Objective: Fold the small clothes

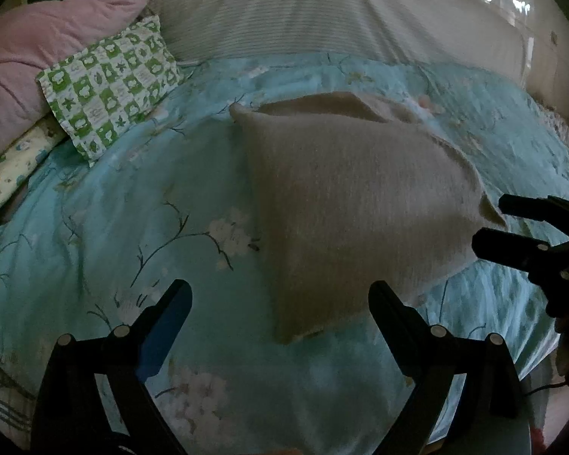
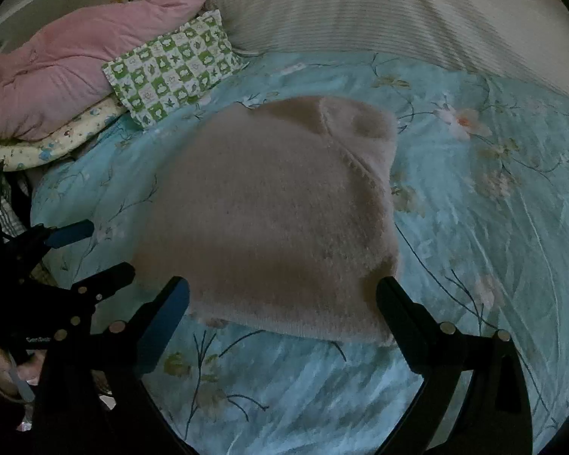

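Both grippers, left (image 1: 280, 299) and right (image 2: 284, 295), tilt down, wide open, empty, over the folded sweater (image 1: 352, 197)

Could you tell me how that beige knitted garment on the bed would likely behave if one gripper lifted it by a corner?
The beige knitted garment looks soft and fuzzy, so it would probably droop and unfold. It seems light. On the smooth floral bedspread it may slide when pushed.

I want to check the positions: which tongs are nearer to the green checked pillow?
Left. The left tongs are open on the pillow side of the beige garment; the right tongs, also open, are at its far side.
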Action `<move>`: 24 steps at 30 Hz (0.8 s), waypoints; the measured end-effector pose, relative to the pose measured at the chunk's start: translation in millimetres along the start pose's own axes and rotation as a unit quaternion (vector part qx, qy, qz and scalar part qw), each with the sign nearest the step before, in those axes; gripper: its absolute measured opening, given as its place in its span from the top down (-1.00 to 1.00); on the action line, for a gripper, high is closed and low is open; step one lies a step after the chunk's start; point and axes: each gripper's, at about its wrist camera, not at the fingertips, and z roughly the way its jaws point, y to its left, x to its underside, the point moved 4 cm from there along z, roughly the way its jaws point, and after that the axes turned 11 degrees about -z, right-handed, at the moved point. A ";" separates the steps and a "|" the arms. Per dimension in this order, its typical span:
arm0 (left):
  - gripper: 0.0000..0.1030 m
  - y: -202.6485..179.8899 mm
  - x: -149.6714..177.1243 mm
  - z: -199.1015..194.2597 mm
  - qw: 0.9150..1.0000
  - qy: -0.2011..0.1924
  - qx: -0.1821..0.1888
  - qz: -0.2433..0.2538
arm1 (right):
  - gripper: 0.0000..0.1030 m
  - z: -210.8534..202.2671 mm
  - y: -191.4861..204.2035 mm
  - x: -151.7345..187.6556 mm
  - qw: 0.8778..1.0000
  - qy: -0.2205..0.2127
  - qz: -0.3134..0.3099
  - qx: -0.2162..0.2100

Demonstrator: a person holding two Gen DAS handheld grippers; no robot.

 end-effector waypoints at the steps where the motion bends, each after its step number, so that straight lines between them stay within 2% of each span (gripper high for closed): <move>1: -0.85 0.1 -1.7 1.4 1.000 0.002 0.001 -0.001 | -0.92 0.9 0.0 -0.7 1.000 0.001 0.000 0.000; 24: -0.87 2.0 -13.2 11.4 1.000 0.007 0.009 -0.006 | -0.92 15.2 3.0 -9.4 1.000 0.008 0.014 -0.004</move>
